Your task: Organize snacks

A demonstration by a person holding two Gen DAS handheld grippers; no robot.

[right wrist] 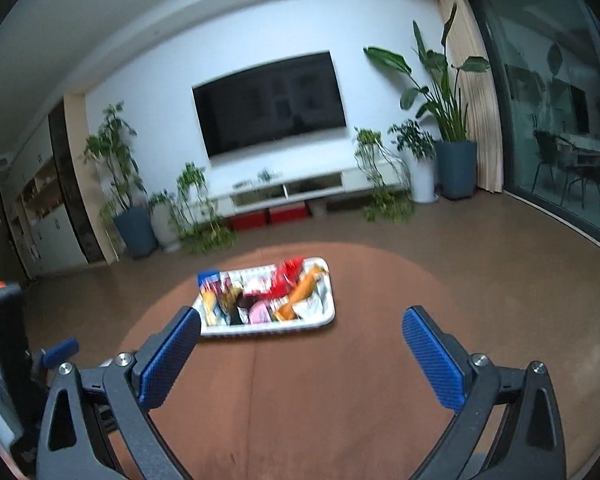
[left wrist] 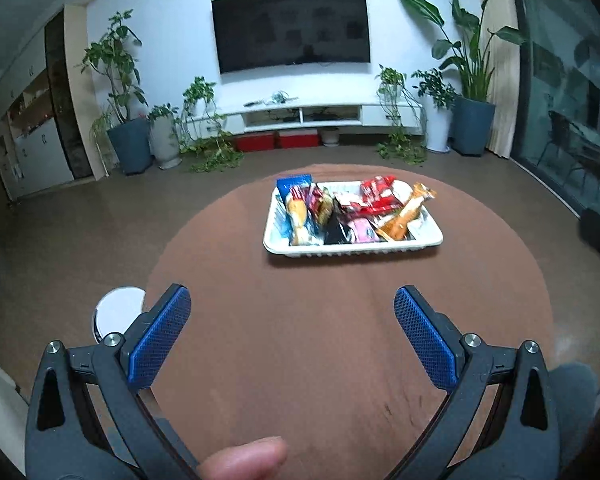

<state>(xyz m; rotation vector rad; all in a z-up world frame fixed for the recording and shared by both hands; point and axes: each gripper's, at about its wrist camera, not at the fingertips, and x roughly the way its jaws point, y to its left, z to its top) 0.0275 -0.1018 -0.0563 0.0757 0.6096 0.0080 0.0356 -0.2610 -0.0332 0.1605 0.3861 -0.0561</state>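
My left gripper (left wrist: 292,312) and right gripper (right wrist: 300,334), both released and empty, hover over the table (left wrist: 340,340), short of the snack-filled white tray (left wrist: 354,249).

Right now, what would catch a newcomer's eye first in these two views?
The white plastic tray heaped with colourful snack packets sits toward the far side of the round brown table. Both blue-padded grippers, left and right, are wide open and empty, short of it. Behind, a large dark wall-mounted television hangs between leafy potted plants.
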